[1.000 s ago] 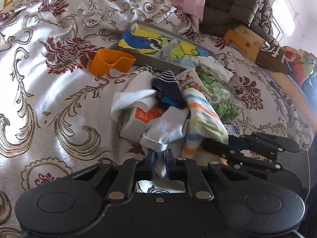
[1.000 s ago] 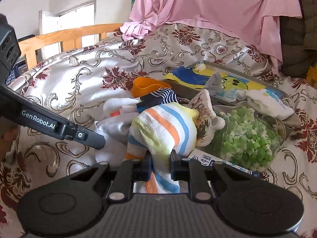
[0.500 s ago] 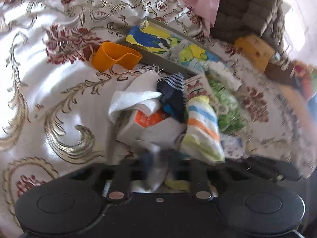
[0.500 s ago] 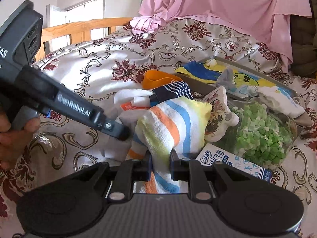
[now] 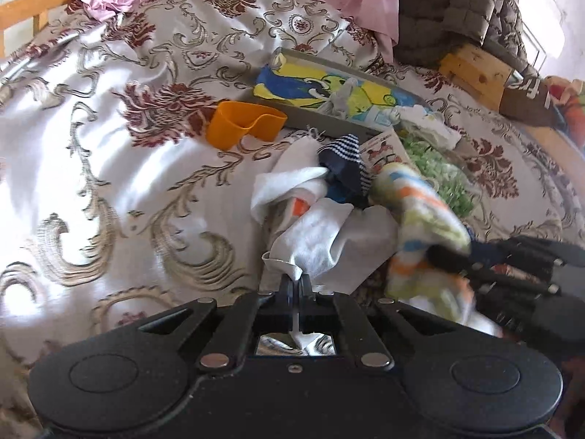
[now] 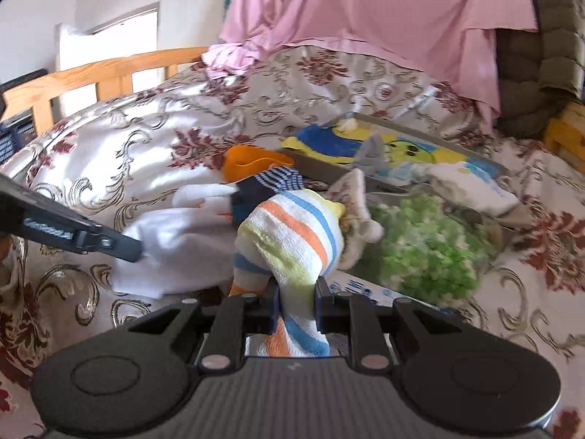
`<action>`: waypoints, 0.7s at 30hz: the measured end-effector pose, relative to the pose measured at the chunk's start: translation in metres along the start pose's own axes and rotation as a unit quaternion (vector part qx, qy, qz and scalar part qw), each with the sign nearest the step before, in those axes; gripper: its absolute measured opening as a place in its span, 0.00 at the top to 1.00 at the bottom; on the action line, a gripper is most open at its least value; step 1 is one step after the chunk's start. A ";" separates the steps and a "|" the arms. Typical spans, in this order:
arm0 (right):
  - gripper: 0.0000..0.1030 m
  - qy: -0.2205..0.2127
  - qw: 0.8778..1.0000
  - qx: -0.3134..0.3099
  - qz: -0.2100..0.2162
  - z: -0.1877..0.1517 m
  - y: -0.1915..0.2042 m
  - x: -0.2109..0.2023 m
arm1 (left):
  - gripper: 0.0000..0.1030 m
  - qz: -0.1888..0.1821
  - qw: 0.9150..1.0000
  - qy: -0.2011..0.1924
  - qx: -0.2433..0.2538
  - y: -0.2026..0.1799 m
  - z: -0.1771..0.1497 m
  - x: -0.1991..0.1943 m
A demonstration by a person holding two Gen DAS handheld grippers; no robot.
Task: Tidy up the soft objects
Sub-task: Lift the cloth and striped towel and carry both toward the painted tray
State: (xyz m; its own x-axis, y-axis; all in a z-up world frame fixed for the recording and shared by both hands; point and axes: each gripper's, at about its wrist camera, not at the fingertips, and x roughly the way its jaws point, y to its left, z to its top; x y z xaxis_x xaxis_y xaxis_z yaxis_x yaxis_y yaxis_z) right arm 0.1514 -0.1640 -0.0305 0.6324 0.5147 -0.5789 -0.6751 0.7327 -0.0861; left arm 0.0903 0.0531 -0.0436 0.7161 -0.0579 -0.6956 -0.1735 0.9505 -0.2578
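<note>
bare bedspread (image 5: 109,190) open leftward, orange cup (image 5: 243,126), tray (image 5: 329,124), sock pile (image 5: 329,201) crowding ahead

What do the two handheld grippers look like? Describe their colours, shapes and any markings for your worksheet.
Both are matt black. The left gripper has a smooth body with two round raised discs, angled linkage bars with silver rivets and narrow black jaws. The right gripper is built alike, but its body is finely ribbed. In the right wrist view, the left gripper's side arm bears blurred white lettering.
</note>
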 end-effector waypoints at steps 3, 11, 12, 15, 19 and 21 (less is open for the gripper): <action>0.80 0.002 1.000 0.020 -0.012 -0.002 -0.006 -0.009 | 0.99 0.011 1.000 -0.004 0.005 0.003 0.001 -0.012; 0.73 0.018 0.996 0.071 -0.043 -0.003 -0.024 0.001 | 0.77 0.033 0.998 -0.011 0.048 -0.010 -0.003 -0.009; 0.70 0.019 0.996 0.076 -0.043 -0.004 -0.025 0.002 | 0.68 0.032 0.998 -0.010 0.051 -0.012 -0.004 -0.006; 0.67 0.019 0.995 0.083 -0.042 -0.006 -0.029 0.004 | 0.50 0.027 0.998 -0.007 0.047 -0.016 -0.005 0.003; 0.56 0.012 0.996 0.078 -0.036 -0.005 -0.027 0.006 | 0.38 0.033 0.998 -0.008 0.054 -0.023 -0.005 0.015; 0.51 0.008 0.997 0.072 -0.033 -0.005 -0.024 0.007 | 0.34 0.037 0.997 -0.008 0.062 -0.028 -0.006 0.020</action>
State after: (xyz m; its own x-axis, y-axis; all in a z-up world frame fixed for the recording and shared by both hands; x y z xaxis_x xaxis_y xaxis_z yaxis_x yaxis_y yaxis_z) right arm 0.1698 -0.1798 -0.0362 0.6665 0.4569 -0.5891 -0.5706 0.8212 -0.0086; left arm 0.1058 0.0235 -0.0541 0.7152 0.0176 -0.6987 -0.1418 0.9825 -0.1204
